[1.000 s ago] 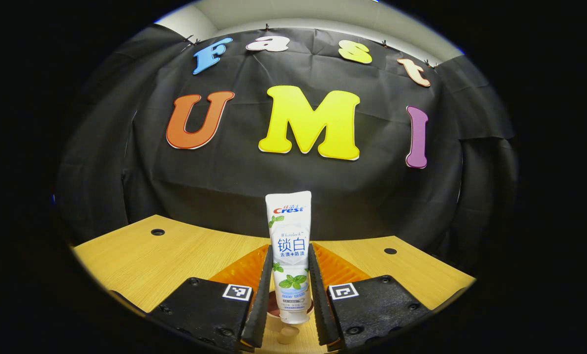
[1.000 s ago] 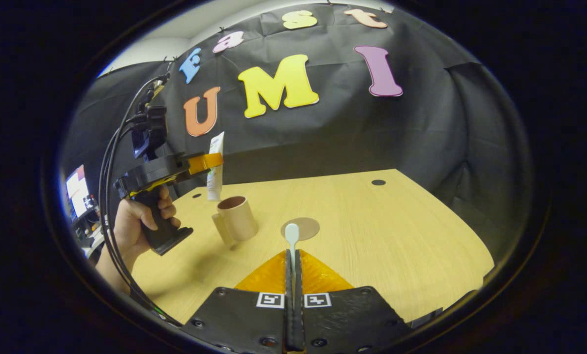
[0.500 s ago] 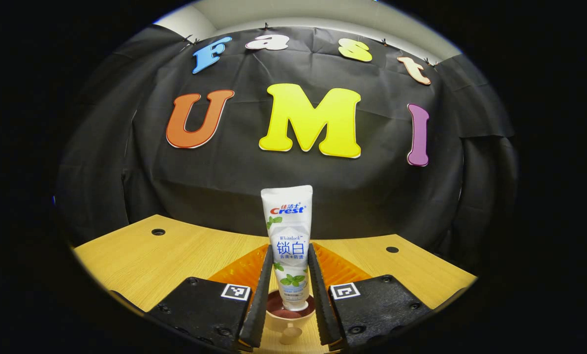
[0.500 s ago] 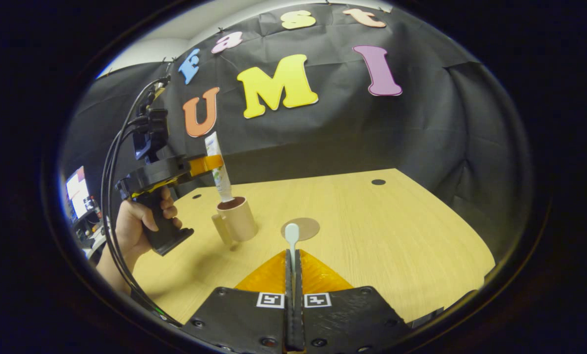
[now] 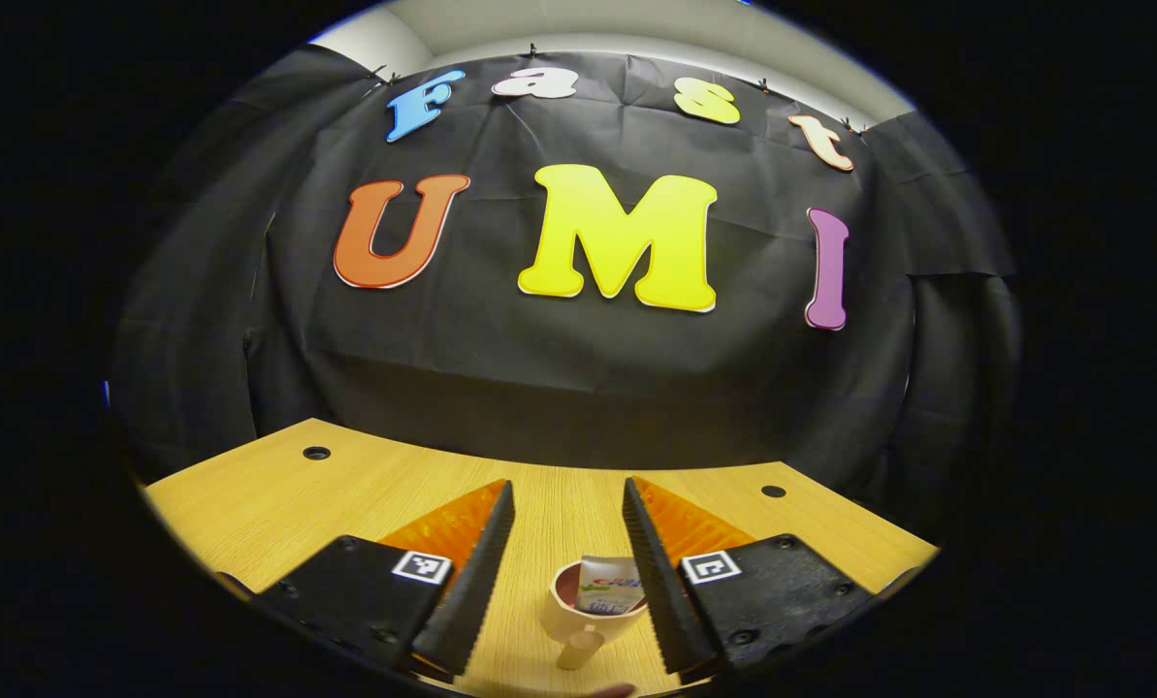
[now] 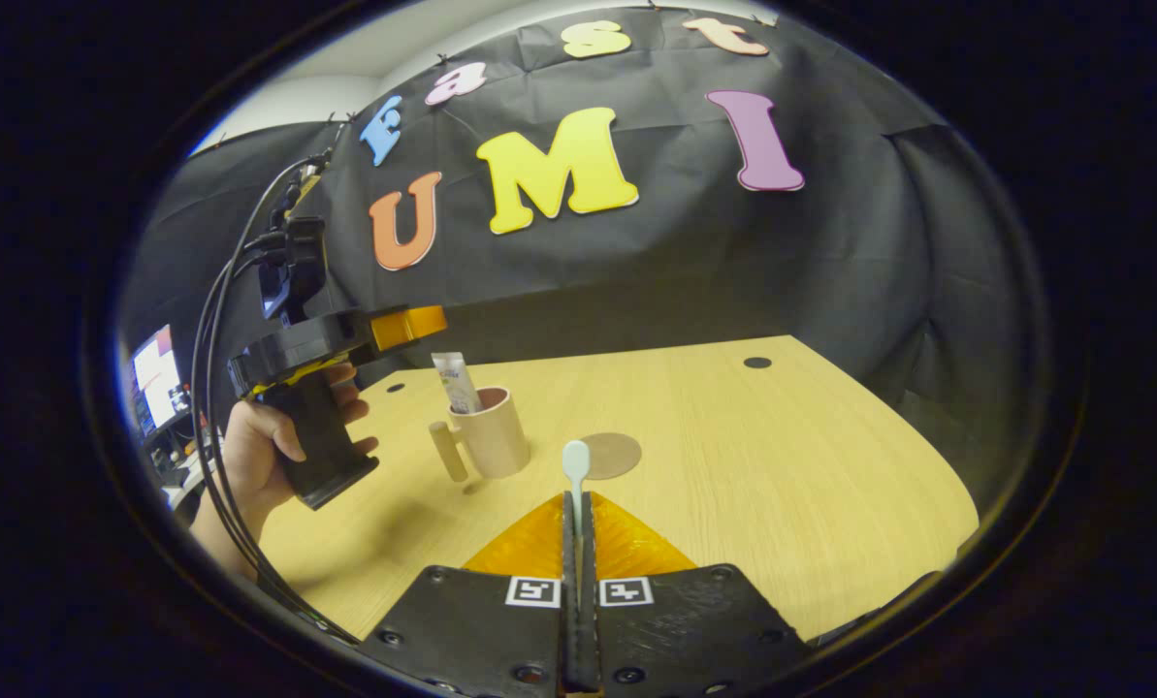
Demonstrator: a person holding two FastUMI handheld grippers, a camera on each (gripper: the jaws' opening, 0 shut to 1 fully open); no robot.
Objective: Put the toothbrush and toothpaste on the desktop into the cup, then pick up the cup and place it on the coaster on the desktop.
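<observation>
released since the earlier frame, white toothpaste tube (image 6: 458,382) stands in tan handled cup (image 6: 494,444); left gripper (image 5: 566,514) gapes above. right gripper (image 6: 578,504) clamps white toothbrush (image 6: 575,461), due next into cup.

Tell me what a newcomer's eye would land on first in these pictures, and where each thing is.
First, the toothpaste standing tilted in the cup on the wooden desktop, its top end poking above the rim. Above the cup hangs the left gripper, fingers spread wide apart with nothing between them. Nearest in the right gripper view, the right gripper is closed on a toothbrush, whose head points toward the round coaster beside the cup.
</observation>
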